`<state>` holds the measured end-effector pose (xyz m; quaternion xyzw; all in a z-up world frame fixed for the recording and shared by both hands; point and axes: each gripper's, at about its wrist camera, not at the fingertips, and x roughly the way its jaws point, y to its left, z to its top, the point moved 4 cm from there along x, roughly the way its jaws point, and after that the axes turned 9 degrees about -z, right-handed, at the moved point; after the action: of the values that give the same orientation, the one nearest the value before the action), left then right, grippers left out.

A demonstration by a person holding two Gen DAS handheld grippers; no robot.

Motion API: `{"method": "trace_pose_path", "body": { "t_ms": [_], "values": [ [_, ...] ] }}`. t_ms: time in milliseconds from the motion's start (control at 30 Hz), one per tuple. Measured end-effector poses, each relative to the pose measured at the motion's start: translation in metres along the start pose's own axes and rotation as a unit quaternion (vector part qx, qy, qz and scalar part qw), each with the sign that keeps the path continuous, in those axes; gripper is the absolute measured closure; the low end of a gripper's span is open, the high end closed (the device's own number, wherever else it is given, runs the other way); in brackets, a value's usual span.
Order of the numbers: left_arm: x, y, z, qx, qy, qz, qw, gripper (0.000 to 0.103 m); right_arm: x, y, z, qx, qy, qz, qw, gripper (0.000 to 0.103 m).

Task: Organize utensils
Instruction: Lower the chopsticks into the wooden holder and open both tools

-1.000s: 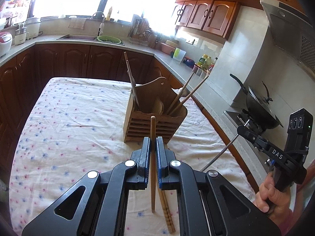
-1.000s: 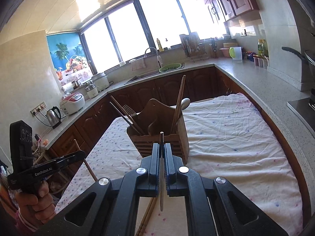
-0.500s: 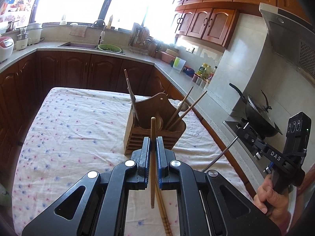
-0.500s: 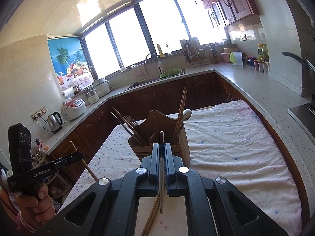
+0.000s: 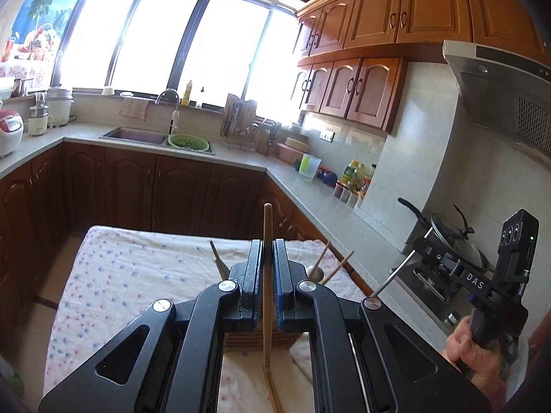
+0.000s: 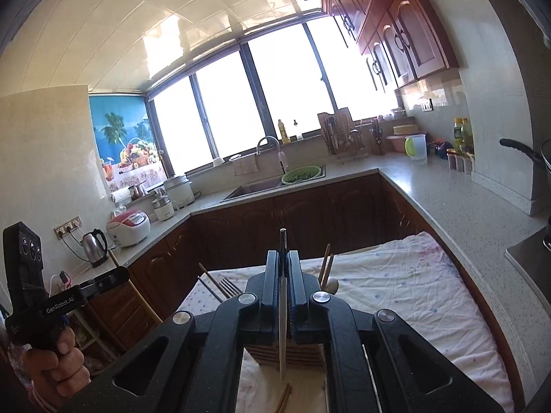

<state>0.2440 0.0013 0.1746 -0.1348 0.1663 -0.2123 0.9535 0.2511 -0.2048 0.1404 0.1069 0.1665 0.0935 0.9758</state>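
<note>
both tongs are clamped tight, each on one piece. the left gripper (image 5: 268, 275) pinches a wooden chopstick (image 5: 267, 227) that stands upright between its blue pads, the top poking above the jaws and the lower end hanging free above the cloth. the right gripper (image 6: 283, 285) is closed on a thin metal utensil (image 6: 283, 344), also upright; i cannot tell whether it is a metal chopstick or a slim handle. neither piece touches the table.

the wooden utensil holder (image 6: 289, 352) sits on the flowered tablecloth (image 5: 137, 268), toward the near edge of the table and mostly hidden behind each gripper. sticking out of it i can see more chopsticks (image 6: 326, 263), a fork (image 6: 229, 285) and what looks like a spoon (image 6: 331, 285). a loose pair of chopsticks (image 6: 284, 397) lies on the cloth at the near edge, in front of the holder.

this looks like the carry step: two items lifted and held over the holder, not yet dropped in. the next move, i'd say, calls for lining each lower tip over an open compartment, lowering it straight down past the sticks that lean there, and only then letting go. the pair on the cloth remains to be collected.
</note>
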Motion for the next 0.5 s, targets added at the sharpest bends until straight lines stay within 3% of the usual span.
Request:
{"method": "trace_pose_path", "body": {
  "t_ms": [267, 500],
  "values": [
    [0.031, 0.021, 0.035, -0.012, -0.045, 0.022, 0.9987, 0.098, 0.032, -0.001, 0.032, 0.009, -0.026, -0.013, 1.0, 0.098],
    [0.066, 0.041, 0.013, -0.036, -0.038, 0.04, 0.9978, 0.098, 0.066, -0.008, 0.016, 0.013, -0.013, -0.033, 0.999, 0.098]
  ]
}}
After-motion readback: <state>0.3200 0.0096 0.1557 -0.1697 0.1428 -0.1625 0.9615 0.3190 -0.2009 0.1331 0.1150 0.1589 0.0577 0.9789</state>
